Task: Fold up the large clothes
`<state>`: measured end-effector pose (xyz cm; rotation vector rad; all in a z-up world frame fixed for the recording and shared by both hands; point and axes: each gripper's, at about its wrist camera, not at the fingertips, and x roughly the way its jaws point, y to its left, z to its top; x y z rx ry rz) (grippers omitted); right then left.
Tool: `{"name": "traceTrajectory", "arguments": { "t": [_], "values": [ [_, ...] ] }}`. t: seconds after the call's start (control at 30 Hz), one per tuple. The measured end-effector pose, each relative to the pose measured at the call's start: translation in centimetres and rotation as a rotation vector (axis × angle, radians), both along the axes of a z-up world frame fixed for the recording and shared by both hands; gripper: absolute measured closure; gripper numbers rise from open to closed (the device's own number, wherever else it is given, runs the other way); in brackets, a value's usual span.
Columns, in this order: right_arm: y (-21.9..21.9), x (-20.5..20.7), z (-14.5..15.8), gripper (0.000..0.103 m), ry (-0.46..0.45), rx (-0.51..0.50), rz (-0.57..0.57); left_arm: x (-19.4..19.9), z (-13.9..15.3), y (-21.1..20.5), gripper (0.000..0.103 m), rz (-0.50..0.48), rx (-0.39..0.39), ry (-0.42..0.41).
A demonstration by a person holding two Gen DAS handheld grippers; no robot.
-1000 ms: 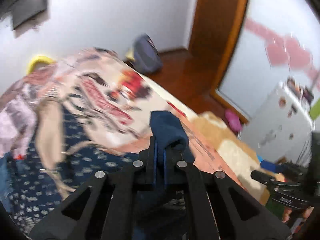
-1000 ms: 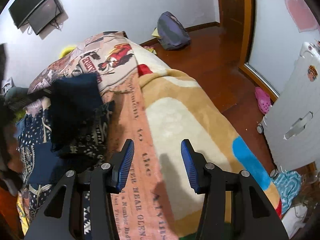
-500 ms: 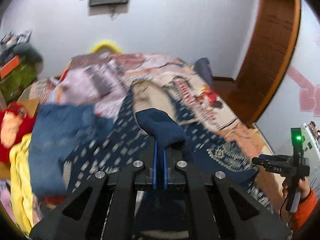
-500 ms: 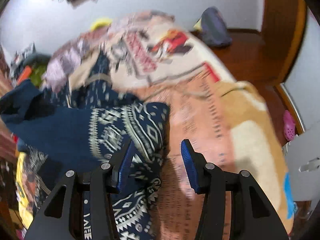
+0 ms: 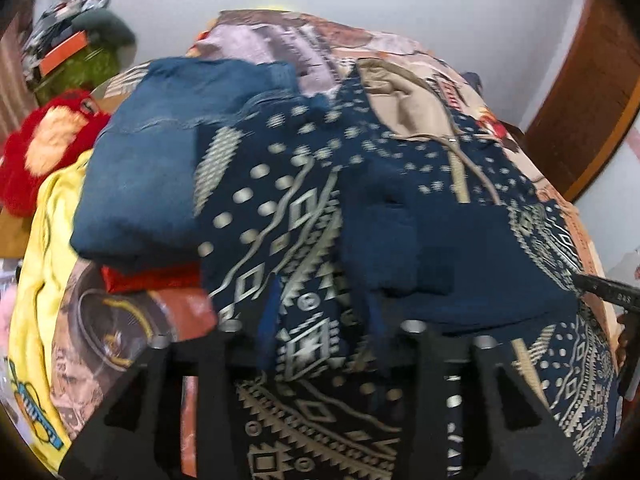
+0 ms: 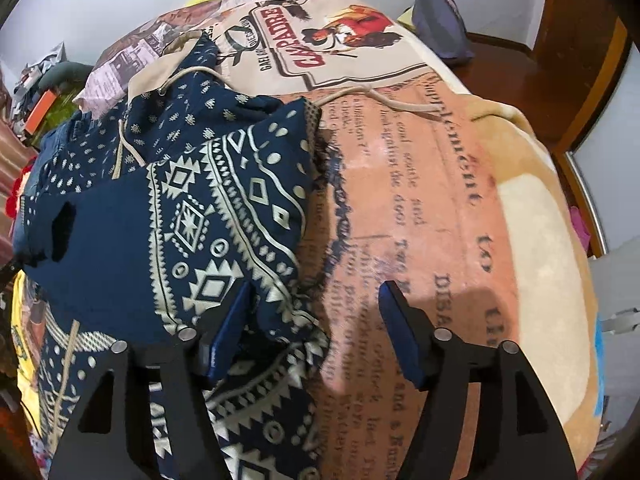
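Note:
A navy hoodie with a cream geometric print (image 5: 304,208) lies on the bed, its plain navy sleeve cuff (image 5: 384,240) laid across its body. It also shows in the right wrist view (image 6: 192,208), with cream drawstrings and hood at its far end. My left gripper (image 5: 320,344) is open, its fingers apart just over the near part of the hoodie, holding nothing. My right gripper (image 6: 316,332) is open and empty, its left finger (image 6: 228,332) at the hoodie's right edge, the right finger over the bedspread.
Folded blue jeans (image 5: 160,160) lie left of the hoodie, with a yellow garment (image 5: 44,264) and a red plush toy (image 5: 44,148) further left. The printed bedspread (image 6: 420,200) extends right. A grey backpack (image 6: 440,24) sits on the wooden floor.
My left gripper carried the sleeve cuff over the hoodie, then opened and let it go onto the hoodie's body. My right gripper swung left toward the hoodie's edge, still open.

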<state>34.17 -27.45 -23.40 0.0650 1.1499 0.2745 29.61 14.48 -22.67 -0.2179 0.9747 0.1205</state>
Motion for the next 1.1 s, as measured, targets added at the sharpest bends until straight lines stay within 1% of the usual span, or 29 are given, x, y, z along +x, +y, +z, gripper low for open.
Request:
{"name": "traceTrajectory", "arguments": {
  "t": [0.1, 0.3, 0.37, 0.47, 0.5, 0.53, 0.6, 0.63, 0.7, 0.77, 0.87, 0.97, 1.03, 1.07, 1.1],
  "values": [
    [0.2, 0.4, -0.3, 0.037, 0.011, 0.012, -0.006, -0.8, -1.1, 2.1, 0.052, 0.060, -0.085, 0.010],
    [0.9, 0.4, -0.6, 0.036, 0.005, 0.005, 0.010, -3.0, -3.5, 6.6, 0.051, 0.186, -0.364, 0.027],
    [1.0, 0.5, -0.6, 0.036, 0.005, 0.004, 0.016, -3.6, -4.2, 7.6, 0.051, 0.216, -0.440, 0.023],
    [0.8, 0.6, -0.7, 0.035, 0.008, 0.006, 0.016, -4.4, -4.5, 8.8, 0.051, 0.251, -0.509, 0.004],
    [0.8, 0.7, -0.8, 0.035, 0.008, 0.007, 0.016, -4.7, -4.4, 9.1, 0.051, 0.265, -0.506, -0.003],
    [0.8, 0.7, -0.8, 0.035, 0.009, 0.009, 0.014, -5.1, -4.2, 9.4, 0.051, 0.286, -0.484, -0.006],
    [0.7, 0.7, -0.9, 0.034, 0.011, 0.003, 0.004, -6.2, -3.5, 10.7, 0.051, 0.381, -0.354, -0.005],
    [0.6, 0.7, -0.9, 0.034, 0.013, 0.006, 0.002, -6.6, -3.3, 11.3, 0.051, 0.406, -0.316, 0.000],
    [0.6, 0.7, -0.9, 0.034, 0.013, 0.005, -0.001, -7.4, -3.2, 12.2, 0.051, 0.427, -0.269, 0.026],
    [0.8, 0.6, -0.8, 0.034, 0.006, -0.008, -0.002, -8.2, -2.9, 12.4, 0.051, 0.424, -0.220, 0.047],
    [1.4, 0.3, -0.5, 0.032, -0.012, -0.047, 0.003, -8.6, -2.1, 10.9, 0.051, 0.372, -0.135, 0.058],
    [1.9, 0.1, -0.3, 0.032, -0.030, -0.086, 0.010, -8.4, -0.6, 8.1, 0.051, 0.262, -0.059, 0.050],
    [2.1, 0.0, -0.2, 0.032, -0.037, -0.103, 0.012, -8.0, 0.4, 5.8, 0.044, 0.184, -0.013, 0.044],
    [2.2, 0.0, -0.2, 0.032, -0.039, -0.109, 0.013, -7.6, 0.9, 4.6, 0.035, 0.147, 0.005, 0.039],
    [2.2, -0.1, -0.2, 0.032, -0.041, -0.113, 0.013, -7.3, 1.5, 3.4, 0.021, 0.119, 0.019, 0.035]
  ]
}}
